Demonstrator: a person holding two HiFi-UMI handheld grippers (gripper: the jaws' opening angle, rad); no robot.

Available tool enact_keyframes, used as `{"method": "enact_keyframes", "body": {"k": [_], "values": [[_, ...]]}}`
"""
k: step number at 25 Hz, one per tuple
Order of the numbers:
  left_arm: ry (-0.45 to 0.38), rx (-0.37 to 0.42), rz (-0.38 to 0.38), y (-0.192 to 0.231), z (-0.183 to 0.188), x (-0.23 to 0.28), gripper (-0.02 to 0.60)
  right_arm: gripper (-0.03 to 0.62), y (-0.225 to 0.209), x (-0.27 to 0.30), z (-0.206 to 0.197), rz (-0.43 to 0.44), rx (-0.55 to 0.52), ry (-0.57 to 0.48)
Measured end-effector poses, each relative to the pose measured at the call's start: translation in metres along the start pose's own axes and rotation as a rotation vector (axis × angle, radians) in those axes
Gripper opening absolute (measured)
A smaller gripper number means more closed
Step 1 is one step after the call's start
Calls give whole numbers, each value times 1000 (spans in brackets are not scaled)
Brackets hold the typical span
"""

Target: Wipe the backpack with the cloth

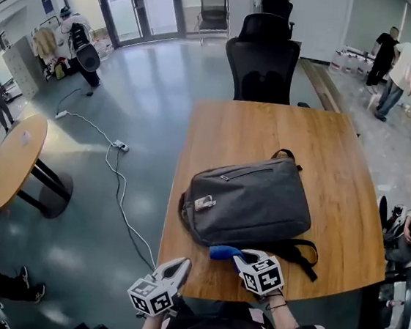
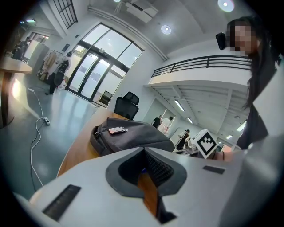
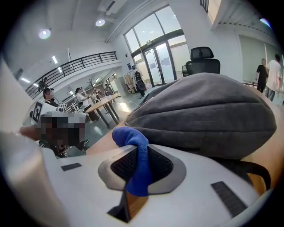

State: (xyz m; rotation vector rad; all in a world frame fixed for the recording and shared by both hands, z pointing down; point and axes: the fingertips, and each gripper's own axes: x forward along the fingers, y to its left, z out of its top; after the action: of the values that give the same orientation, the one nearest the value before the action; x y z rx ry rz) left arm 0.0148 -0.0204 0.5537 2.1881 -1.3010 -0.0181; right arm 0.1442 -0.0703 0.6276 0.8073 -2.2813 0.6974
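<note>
Seemingly the wiping is barely begun, with the gripping done and the strokes left to do. One rectangular wooden table (image 1: 231, 137) carries one grey fabric backpack (image 1: 253, 202), lying flat near its middle, its whole top left to cover. Two grippers sit at the near edge. The left gripper (image 2: 144, 170), jaws together on nothing, hangs off the near left corner. The right gripper (image 3: 141, 166) is clamped on the one small blue cloth (image 3: 135, 155), just beside the backpack's near side
</note>
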Motion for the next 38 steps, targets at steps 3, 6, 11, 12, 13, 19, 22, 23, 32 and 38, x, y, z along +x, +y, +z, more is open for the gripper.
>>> {"method": "enact_keyframes", "body": {"k": [3,6,11,12,13,19,22,23,32,38], "values": [[4,5,-16,-6,3,17,0,63,-29,-20,-5,-49,45,-24],[14,13,-38,-15,3,32,0,63,-59,-40,-15,-107,100,-42],[41,30,-74,-30,-3,52,0,63,-113,-73,-29,-206,201,-87],[44,32,-77,-32,-3,55,0,63,-124,-80,-32,-226,219,-94],[46,33,-79,-33,-3,57,0,63,-134,-87,-35,-246,236,-100],[53,36,-81,-36,-5,63,0,63,-193,-125,-51,-369,305,-132],[60,33,-74,-34,-8,60,0,63,-222,-144,-55,-435,326,-143],[62,31,-71,-33,-9,59,0,63,-231,-150,-55,-455,332,-145],[54,32,-60,-28,-5,52,0,63,-261,-172,-54,-511,303,-115],[59,20,-27,-19,-7,43,0,63,-278,-181,-78,-535,347,-88]]}}
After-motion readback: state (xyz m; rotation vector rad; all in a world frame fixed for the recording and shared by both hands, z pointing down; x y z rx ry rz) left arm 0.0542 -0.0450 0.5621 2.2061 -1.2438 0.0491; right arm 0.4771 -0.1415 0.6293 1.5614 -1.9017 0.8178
